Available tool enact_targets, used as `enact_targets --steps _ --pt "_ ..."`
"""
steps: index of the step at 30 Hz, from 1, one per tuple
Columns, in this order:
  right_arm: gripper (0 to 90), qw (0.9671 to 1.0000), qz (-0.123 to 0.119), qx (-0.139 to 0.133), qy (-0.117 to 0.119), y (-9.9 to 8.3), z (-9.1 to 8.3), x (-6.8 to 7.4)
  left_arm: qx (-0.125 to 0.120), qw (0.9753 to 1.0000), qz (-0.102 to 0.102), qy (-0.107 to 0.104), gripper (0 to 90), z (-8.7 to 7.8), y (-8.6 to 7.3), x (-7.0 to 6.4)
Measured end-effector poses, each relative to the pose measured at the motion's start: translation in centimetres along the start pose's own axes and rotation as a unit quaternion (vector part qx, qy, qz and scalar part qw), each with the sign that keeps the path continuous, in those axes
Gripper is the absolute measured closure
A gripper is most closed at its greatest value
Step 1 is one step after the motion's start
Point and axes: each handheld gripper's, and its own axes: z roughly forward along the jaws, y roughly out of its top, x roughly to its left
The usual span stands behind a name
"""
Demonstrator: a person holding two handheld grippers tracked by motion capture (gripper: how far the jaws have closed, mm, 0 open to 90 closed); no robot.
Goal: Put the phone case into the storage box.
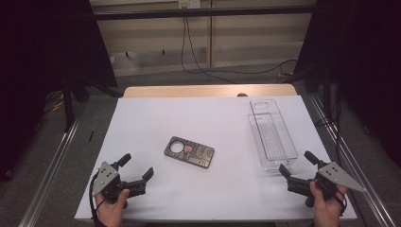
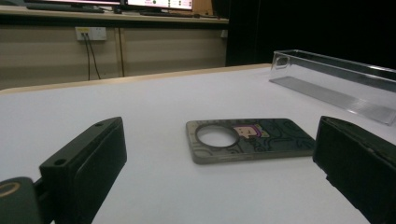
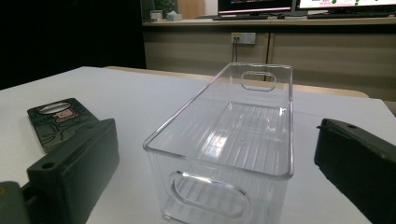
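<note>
A dark patterned phone case (image 1: 189,152) with a round camera hole lies flat near the middle of the white table; it also lies ahead between the jaws in the left gripper view (image 2: 249,138) and at the left of the right gripper view (image 3: 58,116). A clear, empty plastic bin (image 1: 272,135) stands lengthwise at the right, its near end straight ahead in the right gripper view (image 3: 233,140). My left gripper (image 1: 137,166) rests open at the front left, short of the case. My right gripper (image 1: 296,163) is open at the front right, just before the bin's near end.
The white table (image 1: 151,118) has a wooden strip along its far edge. Metal rails run along both sides of it. Black curtains hang left and right, and cables lie on the floor beyond. The bin (image 2: 336,81) shows at the right of the left gripper view.
</note>
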Motion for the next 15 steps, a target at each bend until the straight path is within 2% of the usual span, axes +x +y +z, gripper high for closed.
enact_targets --steps 2,5,8,15 --pt "0.0 1.0000 -0.002 0.001 0.001 0.0 0.0 0.1 0.000 1.0000 0.002 -0.002 2.8 0.1 0.1 0.0" --pt "0.0 1.0000 -0.001 0.001 0.002 0.0 0.0 0.0 0.003 1.0000 -0.009 -0.001 3.2 0.5 0.3 -0.1" --pt "0.0 1.0000 0.001 0.001 0.002 0.0 0.0 -0.1 0.006 1.0000 -0.004 -0.003 3.1 0.8 0.4 -0.1" --pt "0.0 1.0000 0.002 0.000 0.002 0.0 0.0 0.0 0.001 0.9997 0.004 -0.026 3.1 1.5 0.9 -0.7"
